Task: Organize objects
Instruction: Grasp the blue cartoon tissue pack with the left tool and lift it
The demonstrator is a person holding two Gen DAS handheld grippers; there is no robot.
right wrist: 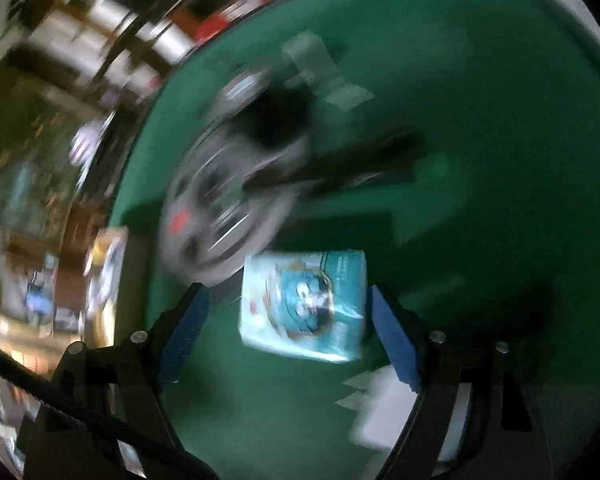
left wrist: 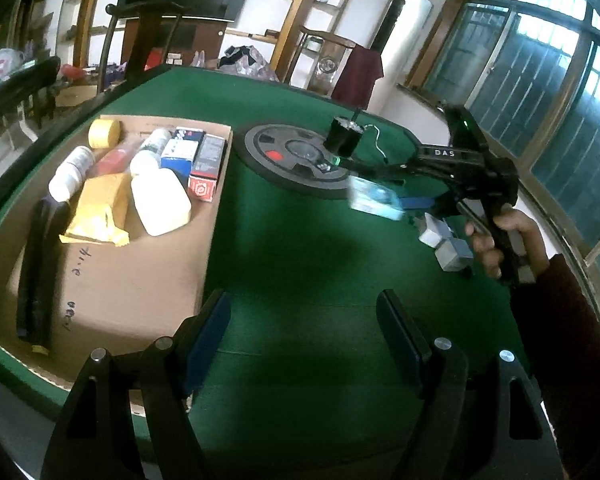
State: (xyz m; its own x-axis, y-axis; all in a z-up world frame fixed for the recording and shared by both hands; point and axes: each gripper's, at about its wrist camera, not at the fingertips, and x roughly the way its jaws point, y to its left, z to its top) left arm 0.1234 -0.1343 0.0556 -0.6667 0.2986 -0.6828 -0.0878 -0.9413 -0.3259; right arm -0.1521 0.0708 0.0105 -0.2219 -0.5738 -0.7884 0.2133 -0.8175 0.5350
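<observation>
Most of the sorting looks done to me; the cardboard box [left wrist: 112, 280] on the green table [left wrist: 300, 260] already has a row of things lying in it: a yellow tape roll [left wrist: 104, 133], three white bottles [left wrist: 160, 200], a yellow packet [left wrist: 100, 210], a few small cartons [left wrist: 192, 156] and a long black item [left wrist: 40, 272] along its near side.

What is left sits over to the right; the blue packet [right wrist: 304, 304] is in front of the right gripper [right wrist: 288, 320], close by the round grey disc [left wrist: 296, 156], and from the left camera it seems to be off the cloth, though the blur makes that hard to swear to. The right jaws stand wide, with the packet against the right-hand finger [right wrist: 392, 336] and a clear gap on the other side, so I cannot tell whether it is truly gripped or only being nudged.

A few small white boxes [left wrist: 446, 246] lie near the person's hand [left wrist: 496, 240], outside the cardboard box.

The left gripper [left wrist: 304, 332] hovers over bare cloth beside the cardboard box, jaws wide and holding nothing; I would guess the packet goes in next, then the white boxes.
</observation>
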